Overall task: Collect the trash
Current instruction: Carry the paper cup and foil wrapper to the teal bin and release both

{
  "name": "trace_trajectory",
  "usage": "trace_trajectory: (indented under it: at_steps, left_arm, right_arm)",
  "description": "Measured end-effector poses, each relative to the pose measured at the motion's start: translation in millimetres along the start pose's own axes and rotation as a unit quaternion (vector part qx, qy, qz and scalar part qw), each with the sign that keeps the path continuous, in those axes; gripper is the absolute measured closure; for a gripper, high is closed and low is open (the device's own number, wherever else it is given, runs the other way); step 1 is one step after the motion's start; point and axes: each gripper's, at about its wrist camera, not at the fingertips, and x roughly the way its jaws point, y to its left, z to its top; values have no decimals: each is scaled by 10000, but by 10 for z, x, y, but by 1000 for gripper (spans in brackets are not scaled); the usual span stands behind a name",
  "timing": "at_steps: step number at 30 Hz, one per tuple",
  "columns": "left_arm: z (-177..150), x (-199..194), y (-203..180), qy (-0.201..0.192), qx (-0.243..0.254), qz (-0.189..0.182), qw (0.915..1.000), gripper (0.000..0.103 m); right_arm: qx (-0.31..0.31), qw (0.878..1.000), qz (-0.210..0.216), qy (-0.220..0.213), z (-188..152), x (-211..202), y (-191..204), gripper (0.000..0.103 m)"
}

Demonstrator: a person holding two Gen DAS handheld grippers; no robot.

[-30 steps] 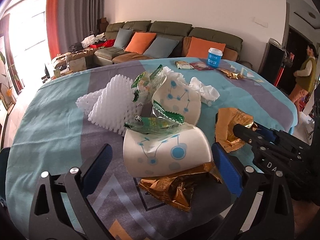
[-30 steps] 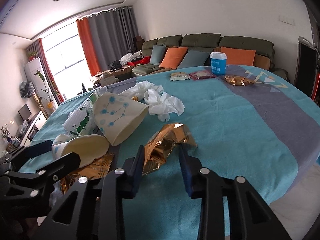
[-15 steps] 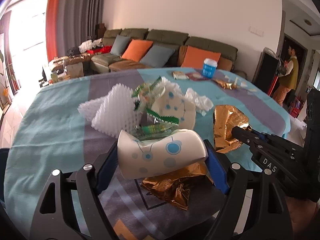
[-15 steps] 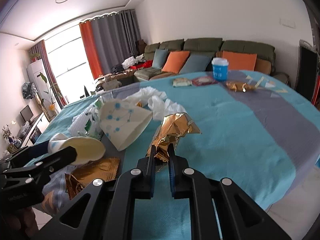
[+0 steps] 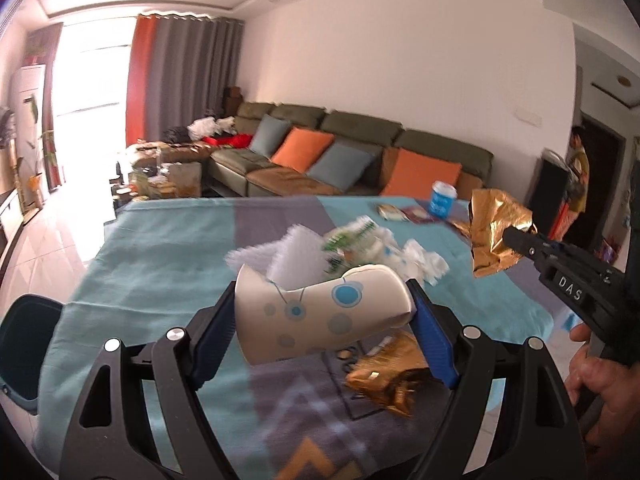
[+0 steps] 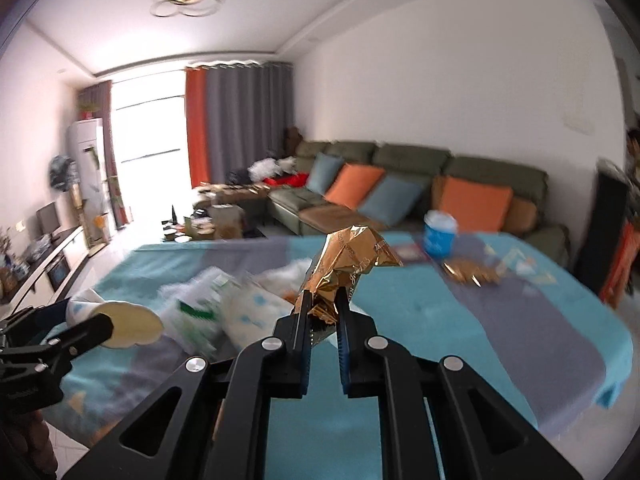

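2 pieces of trash are being held clear of the table [image 5: 172, 236] at this moment: a crushed paper cup [image 5: 320, 312] and a gold foil wrapper [image 6: 348, 268]. Judging by what is lying on the cloth, the task is only partly done. A pile of white tissue, foam netting and green packets [image 5: 352, 248] is sitting at the table's middle, another gold wrapper [image 5: 388, 376] is lying near the front edge below the cup, and at the far side a blue cup [image 5: 442, 200], flat packets [image 5: 400, 212] and more gold foil [image 6: 468, 272] are waiting. No bin is showing in either view.

The left gripper [image 5: 324, 312] is pointing forward over the near edge, its fingers partly closed and squeezing the paper cup sideways between the blue pads [image 5: 432, 340]; the cup is lying on its side, dented. The right gripper [image 6: 323, 308] is raised at the right of the table, its fingers closed to a narrow gap and pinching the lower end of the foil wrapper, which is standing up crumpled above the tips. A hand [image 5: 600, 376] is showing on its handle.
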Motion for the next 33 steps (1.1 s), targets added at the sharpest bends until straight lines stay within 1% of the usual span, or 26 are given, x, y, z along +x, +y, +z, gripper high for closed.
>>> trace_trajectory:
  at_steps: [4,7,10,12,15,17,21,23,25,27,28,30,33]
  left_arm:
    - [27,-186,253,-247,-137,306,9991,23]
    - [24,-370,508,-414,-272,629,9968,23]
    - [2,-523,737,-518,-424,950,9932,23]
    - [-13,-627,888,-579,-531,1192,9898,23]
    - [-47,-799,1129,-668,-662,1563,9832,23]
    - [-70,-901,1279,-699,-754,1778,9787,23]
    - [-115,-1146,1657,-768,-924,2323,9652,23]
    - [-145,-1254,1846,-773,-1019,2541,9587,23]
    - [-179,-1359,2013,-760,-1093,2736,9526,23]
    - [-226,-1464,2200,-733,-1192,2892,9470,23]
    - [-247,-1507,2292,-705,-1243,2975,9440,23]
    - [-305,-1607,2472,-671,-1336,3098,9390,23]
    - [-376,-1690,2681,-576,-1489,3178,9346,23]
  right_arm:
    - [-278,9978,585,-125,155,80,336,93]
    - [-563,9924,1078,-201,242,154,675,93]
    - [-765,9862,1449,-232,293,225,958,93]
    - [-861,9802,1771,-196,315,283,1196,93]
    - [-1007,9719,2123,-144,347,340,1474,93]
    - [-1085,9651,2380,-88,365,364,1666,93]
    - [-1303,9485,2886,69,415,442,2090,93]
    - [-1428,9408,3070,151,427,490,2279,93]
    - [-1483,9303,3343,288,438,524,2506,93]
    - [-1634,9210,3508,440,439,584,2733,93]
    - [-1654,9142,3663,513,437,618,2868,93]
    - [-1768,9065,3785,604,423,667,3081,93]
    - [-1894,8933,3989,837,389,758,3438,93]
